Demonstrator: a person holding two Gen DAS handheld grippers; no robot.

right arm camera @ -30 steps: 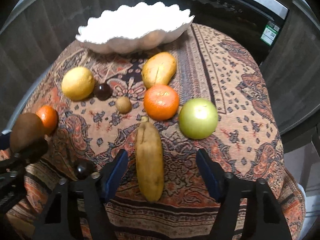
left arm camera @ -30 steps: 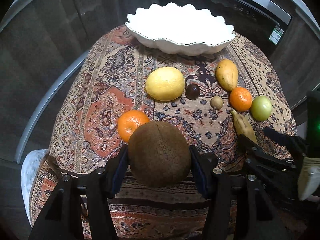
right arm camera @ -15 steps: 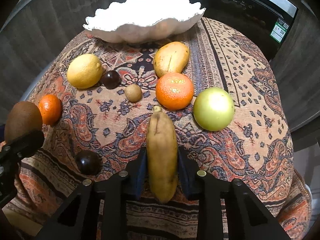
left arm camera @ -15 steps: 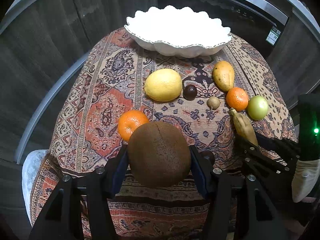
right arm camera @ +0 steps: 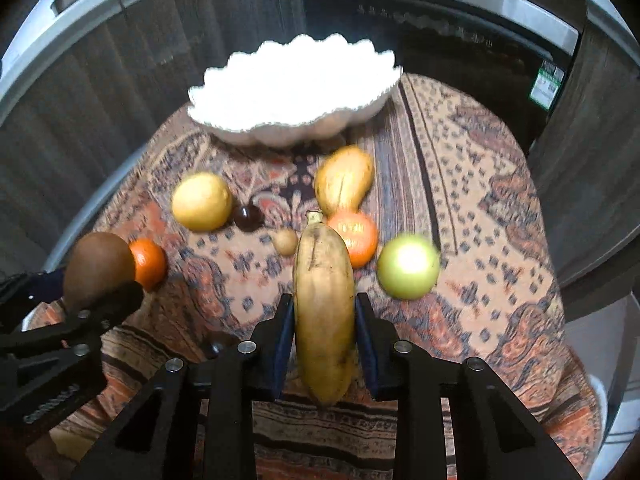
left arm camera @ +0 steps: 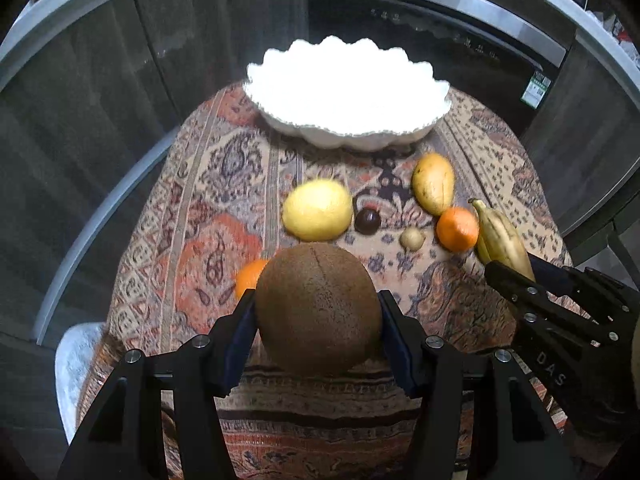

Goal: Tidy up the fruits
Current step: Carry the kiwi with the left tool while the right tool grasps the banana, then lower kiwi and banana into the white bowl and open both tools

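left wrist: left gripper (left arm camera: 318, 316) clamped on a round brown fruit (left arm camera: 318, 308), lifted above the patterned cloth (left arm camera: 188, 248). white scalloped bowl (left arm camera: 344, 136) behind, contents washed out.

right wrist: right gripper (right arm camera: 323, 330) squeezing the banana (right arm camera: 323, 304), long axis pointing away, stem toward the bowl (right arm camera: 296, 132).

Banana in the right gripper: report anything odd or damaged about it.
The banana is dull yellow-brown with dark specks and a thin dark line running down its peel, so it looks overripe. No split or spill shows. The right gripper clamps it lengthwise, stem pointing toward the white bowl.
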